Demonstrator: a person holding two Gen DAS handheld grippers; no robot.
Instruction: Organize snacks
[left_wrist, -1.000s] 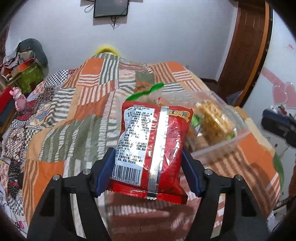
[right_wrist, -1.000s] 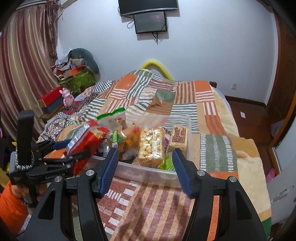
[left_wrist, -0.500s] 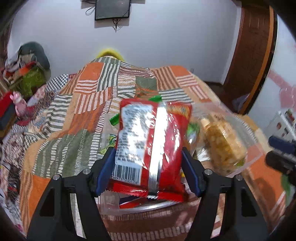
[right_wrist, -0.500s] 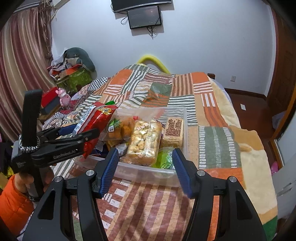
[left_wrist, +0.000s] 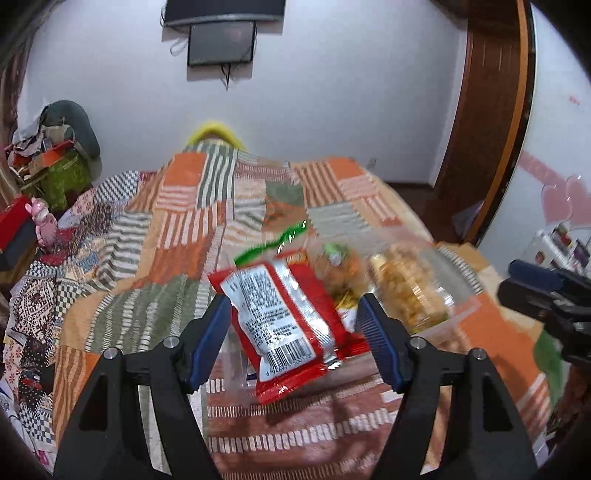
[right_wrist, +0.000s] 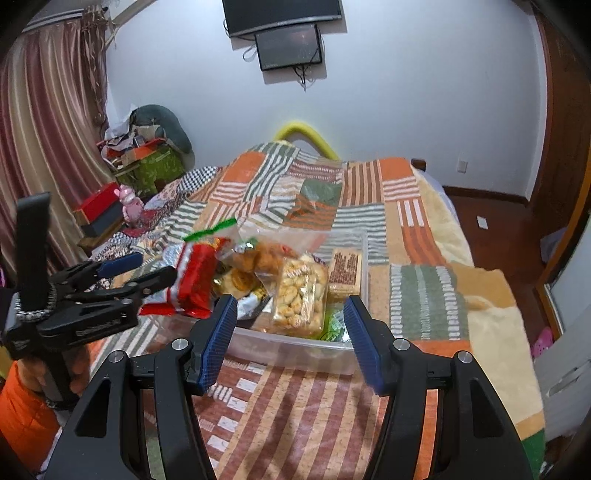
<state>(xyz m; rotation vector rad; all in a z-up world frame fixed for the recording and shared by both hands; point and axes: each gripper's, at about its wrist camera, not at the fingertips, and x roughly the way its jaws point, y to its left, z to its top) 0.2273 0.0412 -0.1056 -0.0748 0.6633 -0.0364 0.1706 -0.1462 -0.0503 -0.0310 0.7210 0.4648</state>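
A red snack packet (left_wrist: 288, 325) with a white label lies tilted between the fingers of my left gripper (left_wrist: 293, 328), which stands open around it; it touches neither pad clearly. The packet (right_wrist: 195, 280) hangs over the left end of a clear plastic bin (right_wrist: 295, 345) on the bed. The bin holds several snack bags, among them a popcorn bag (right_wrist: 301, 299) and a brown wafer pack (right_wrist: 345, 271). My right gripper (right_wrist: 290, 328) is open and empty, just in front of the bin's near wall. The left gripper (right_wrist: 147, 273) shows at the left in the right wrist view.
The bin sits on a bed with a striped patchwork quilt (right_wrist: 424, 295). A bedside stack of boxes with a pink toy (right_wrist: 129, 206) stands at the left by the curtain. A wooden door (left_wrist: 484, 122) is at the right. A screen (right_wrist: 288, 48) hangs on the far wall.
The left gripper's fingers have spread apart and the red packet has tipped leftward and slipped down over the bin's left end. The right gripper has stayed open in front of the bin.
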